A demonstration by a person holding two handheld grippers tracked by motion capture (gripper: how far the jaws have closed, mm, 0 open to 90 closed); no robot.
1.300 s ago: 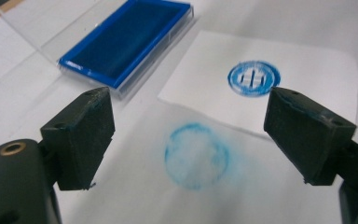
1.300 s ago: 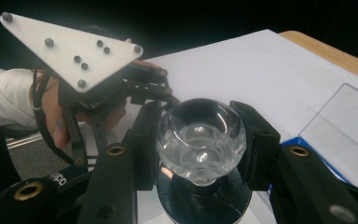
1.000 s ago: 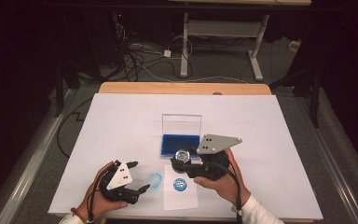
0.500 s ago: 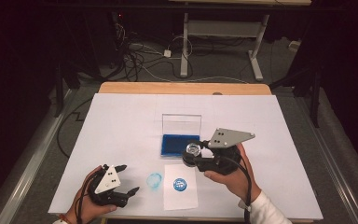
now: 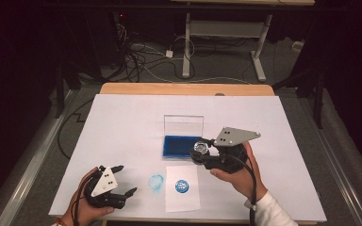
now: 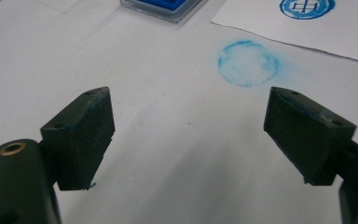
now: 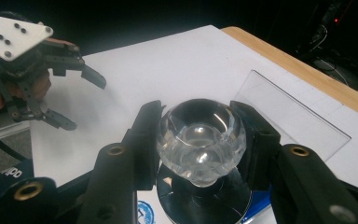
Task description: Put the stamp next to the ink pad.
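Observation:
My right gripper (image 5: 201, 151) is shut on a clear glass-like stamp knob (image 5: 200, 149) (image 7: 200, 140), held just off the near right corner of the blue ink pad (image 5: 176, 146). The pad's clear lid (image 5: 184, 125) stands upright behind it. A small white sheet (image 5: 183, 188) with a round blue stamped mark (image 5: 182, 187) lies in front of the pad. A fainter blue ring (image 5: 156, 181) (image 6: 248, 63) marks the table cover beside it. My left gripper (image 5: 124, 180) (image 6: 189, 135) is open near the table's front left, jaws wide, nothing between them.
The table is covered in white paper (image 5: 122, 122), with a wooden edge (image 5: 184, 88) at the far side. Cables and desk legs (image 5: 188, 42) lie on the floor beyond. Blue ink stains show on my left gripper's pads (image 6: 307, 123).
My right gripper has carried the clear stamp from over the white sheet back and up toward the ink pad. My left gripper has drawn back toward the front left corner.

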